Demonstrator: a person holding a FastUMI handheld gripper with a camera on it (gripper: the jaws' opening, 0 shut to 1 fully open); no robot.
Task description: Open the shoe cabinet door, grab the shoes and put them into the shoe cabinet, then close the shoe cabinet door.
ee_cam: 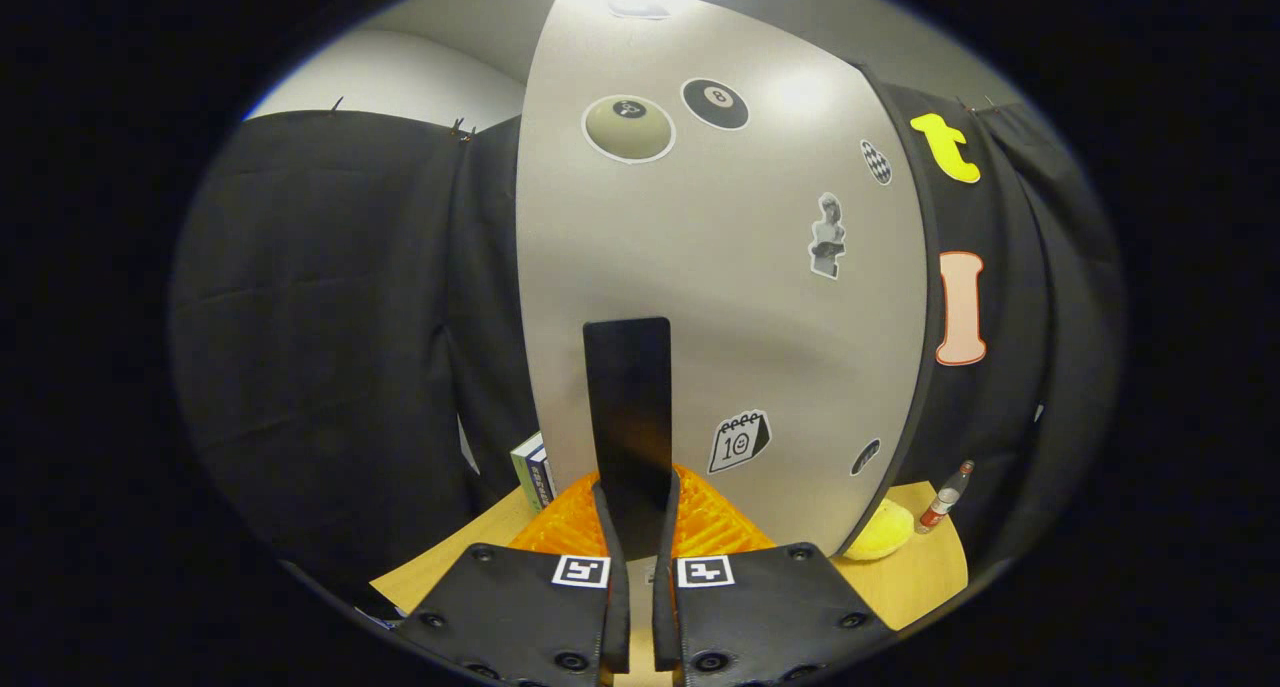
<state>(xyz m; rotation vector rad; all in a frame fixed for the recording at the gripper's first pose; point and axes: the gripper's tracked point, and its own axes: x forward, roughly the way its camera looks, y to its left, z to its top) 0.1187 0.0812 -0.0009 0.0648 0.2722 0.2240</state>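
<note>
The white shoe cabinet door [720,297], dotted with stickers, stands close in front of me. A flat black handle [628,397] sticks out from its lower middle. My gripper [637,497] is shut on the lower end of that handle, one finger pressing on each side. A yellow soft shoe [885,532] peeks out from behind the door's lower right corner, lying on the wooden table [920,577]. I cannot tell from here whether the door is ajar.
An orange ribbed plastic piece [715,522] lies on the table just below the door, under my fingers. A small bottle [945,497] stands right of the yellow shoe. A book [533,477] leans left of the door's bottom. Black cloth walls surround the cabinet.
</note>
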